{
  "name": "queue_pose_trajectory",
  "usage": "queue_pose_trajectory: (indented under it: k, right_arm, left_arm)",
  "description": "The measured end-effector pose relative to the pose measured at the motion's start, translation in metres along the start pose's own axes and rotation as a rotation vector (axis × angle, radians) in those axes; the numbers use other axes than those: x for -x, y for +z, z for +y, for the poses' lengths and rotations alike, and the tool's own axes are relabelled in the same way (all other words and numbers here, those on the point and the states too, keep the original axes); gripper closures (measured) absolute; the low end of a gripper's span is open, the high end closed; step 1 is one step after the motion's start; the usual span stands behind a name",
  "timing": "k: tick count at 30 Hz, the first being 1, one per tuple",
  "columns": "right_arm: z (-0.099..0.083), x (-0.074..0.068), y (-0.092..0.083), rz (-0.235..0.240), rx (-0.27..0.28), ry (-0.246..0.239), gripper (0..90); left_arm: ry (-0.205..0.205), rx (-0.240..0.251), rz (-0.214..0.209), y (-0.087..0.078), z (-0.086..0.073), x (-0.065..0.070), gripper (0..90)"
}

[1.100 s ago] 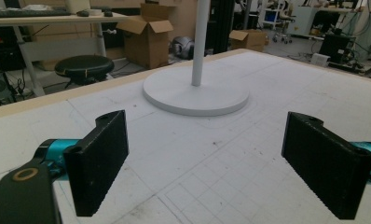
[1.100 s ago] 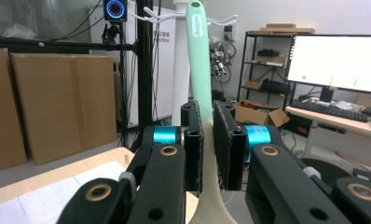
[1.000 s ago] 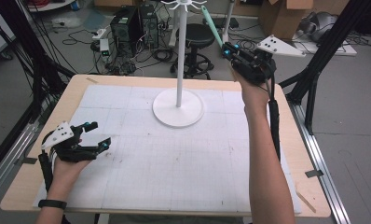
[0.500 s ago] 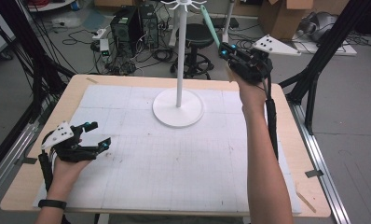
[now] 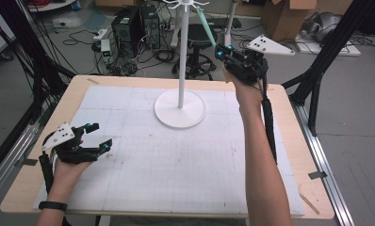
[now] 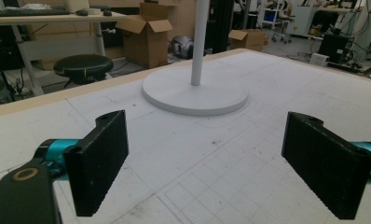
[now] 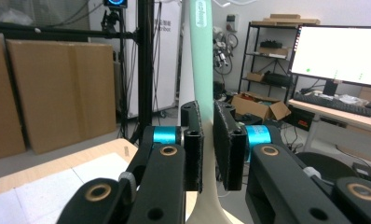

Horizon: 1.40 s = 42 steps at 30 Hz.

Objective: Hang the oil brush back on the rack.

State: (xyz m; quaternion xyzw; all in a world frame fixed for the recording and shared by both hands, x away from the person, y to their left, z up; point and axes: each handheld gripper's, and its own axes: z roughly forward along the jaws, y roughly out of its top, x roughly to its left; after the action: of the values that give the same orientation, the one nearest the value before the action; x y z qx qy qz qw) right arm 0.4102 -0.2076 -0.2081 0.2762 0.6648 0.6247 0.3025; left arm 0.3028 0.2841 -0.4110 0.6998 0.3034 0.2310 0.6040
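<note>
A white stand rises from a round base at the far middle of the mat, with hooks at its top. My right gripper is held high to the right of the pole, shut on a mint-green utensil handle that slants up toward the hooks. In the right gripper view the handle stands upright between the shut jaws, with a cream part below. My left gripper rests low at the mat's left, open with nothing in it, facing the stand base.
A white gridded mat covers the wooden table. Beyond the far edge stand a black stool, computers and cables on the floor. Black frame posts flank the table.
My right gripper has carried the green utensil a little to the left, closer to the stand's top. The left gripper has stayed put.
</note>
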Motion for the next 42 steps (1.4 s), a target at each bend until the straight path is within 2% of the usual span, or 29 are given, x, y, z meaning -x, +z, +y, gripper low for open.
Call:
queue_pose_trajectory:
  k: [6,15,20,23,27,33,37,42]
  right_arm:
    - [-0.002,0.000,0.008,-0.004,-0.010,0.004,82.8]
    - [-0.009,-0.001,0.019,0.027,-0.047,0.036,81.8]
    - [-0.009,-0.004,0.022,0.041,-0.058,0.023,80.0]
    - [-0.010,-0.007,0.024,0.033,-0.087,0.001,68.5]
    - [-0.012,-0.007,0.023,0.037,-0.110,0.007,58.3]
    - [-0.016,-0.006,0.010,0.072,-0.131,-0.002,42.1]
    - [-0.024,-0.004,-0.006,0.092,-0.163,-0.006,32.9]
    - [-0.037,-0.004,-0.033,0.107,-0.173,-0.019,29.3]
  left_arm:
    - [0.000,-0.001,-0.001,0.000,0.000,0.000,15.2]
    - [0.000,-0.004,-0.003,0.001,-0.001,0.000,15.2]
    - [0.001,-0.004,-0.003,0.000,0.000,0.000,15.2]
    - [0.003,-0.005,-0.004,0.000,0.000,0.000,15.2]
    - [0.002,-0.002,-0.004,0.000,0.000,0.000,15.2]
    - [0.006,-0.007,-0.004,0.000,0.000,0.000,15.2]
    - [0.007,-0.011,-0.005,0.000,0.000,0.001,15.2]
    - [0.010,-0.017,-0.002,0.000,0.000,0.001,15.2]
